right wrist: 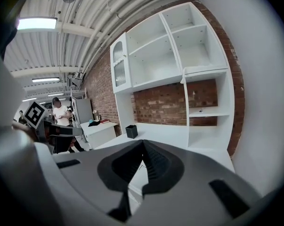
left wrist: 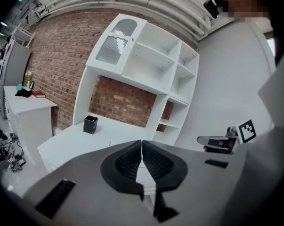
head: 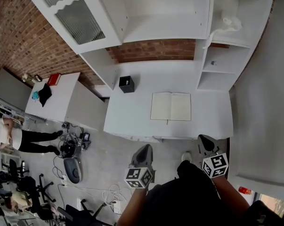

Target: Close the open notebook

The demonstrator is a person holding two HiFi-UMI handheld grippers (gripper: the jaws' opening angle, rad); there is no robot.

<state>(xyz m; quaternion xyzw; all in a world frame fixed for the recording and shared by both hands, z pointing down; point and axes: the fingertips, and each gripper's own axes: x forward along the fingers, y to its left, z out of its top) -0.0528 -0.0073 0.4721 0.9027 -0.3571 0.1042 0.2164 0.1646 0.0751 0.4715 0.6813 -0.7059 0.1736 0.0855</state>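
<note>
Notebook [head: 170,106] lies open on desk [head: 132,114], plain only in head view.

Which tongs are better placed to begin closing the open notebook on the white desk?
Right, probably. The right tongs sit nearer the open cream-paged notebook than the left tongs; both are shut, empty, short of the white desk.

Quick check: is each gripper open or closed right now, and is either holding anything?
Left gripper: closed, holding nothing.
Right gripper: closed, holding nothing.
</note>
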